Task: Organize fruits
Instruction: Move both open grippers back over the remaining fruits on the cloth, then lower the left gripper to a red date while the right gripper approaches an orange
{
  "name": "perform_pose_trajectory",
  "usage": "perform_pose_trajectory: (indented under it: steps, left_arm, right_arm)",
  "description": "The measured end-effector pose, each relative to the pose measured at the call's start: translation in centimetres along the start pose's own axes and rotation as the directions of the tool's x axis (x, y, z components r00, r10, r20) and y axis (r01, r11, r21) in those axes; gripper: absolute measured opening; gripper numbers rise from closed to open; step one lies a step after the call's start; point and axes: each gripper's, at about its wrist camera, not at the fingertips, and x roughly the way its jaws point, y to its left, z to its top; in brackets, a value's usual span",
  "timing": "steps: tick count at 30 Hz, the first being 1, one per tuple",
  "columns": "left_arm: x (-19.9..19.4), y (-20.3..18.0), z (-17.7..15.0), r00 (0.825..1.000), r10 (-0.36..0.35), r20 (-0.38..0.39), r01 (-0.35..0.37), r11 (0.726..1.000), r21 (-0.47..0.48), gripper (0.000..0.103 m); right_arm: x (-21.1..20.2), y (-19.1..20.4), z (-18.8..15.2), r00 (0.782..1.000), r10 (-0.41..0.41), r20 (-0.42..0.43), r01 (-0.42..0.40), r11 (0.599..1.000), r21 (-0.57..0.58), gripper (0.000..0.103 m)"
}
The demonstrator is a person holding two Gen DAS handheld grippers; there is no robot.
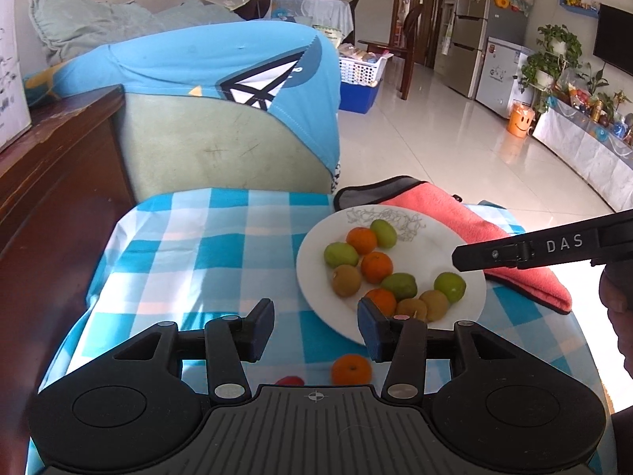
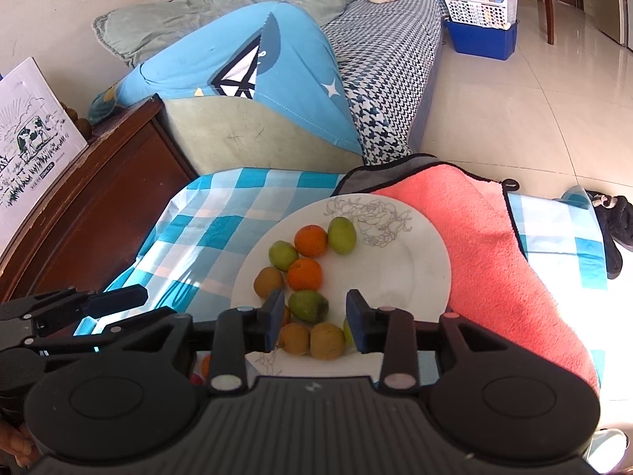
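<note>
Judging by how things lay, most of the sorting was already done: the white plate [image 1: 316, 273] on the blue checked cloth [image 1: 190, 253] held oranges, green fruits and brown kiwi-like ones bunched toward its left and near side, while its far right part stood bare. One orange [image 1: 351, 369] was left off the plate, on the cloth just before the near rim, with something red [image 1: 290, 380] beside it (only a sliver showed, possibly another fruit).

The left gripper [image 1: 315, 326] hung spread wide and empty above that stray orange. The right gripper [image 2: 315, 322] was likewise parted and empty, poised over the near part of the plate with a green fruit [image 2: 307, 306] and the brown ones showing between its pads; whether it touched any could not be told.

A pink towel [image 2: 486, 261] lay under the plate's far right edge. Both gripper bodies hid the near strip of the cloth, so more fruit might have lain there unseen.
</note>
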Motion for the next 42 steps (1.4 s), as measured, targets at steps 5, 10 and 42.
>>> perform_pose_trajectory:
  steps: [5,10,42]
  left_arm:
    - [-1.7,1.3,-1.5,0.999,0.034,-0.014,-0.034,0.999,-0.038,0.047]
    - [-2.8,2.4,-2.6,0.997,0.068,-0.021,-0.069,0.996,-0.06,0.051]
    - [2.6,6.0,-3.1,0.982,-0.03,-0.187,0.012,0.995,-0.096,0.075]
  right_arm:
    - [-0.6,0.9,-1.4,1.0,0.016,-0.002,-0.016,1.0,0.012,0.037]
    - [-1.3,2.2,-3.5,0.999,0.039,-0.012,-0.038,0.999,0.01,0.038]
    - [3.2,9.3,-10.0,0.981,0.111,-0.157,-0.141,0.97,-0.198,0.041]
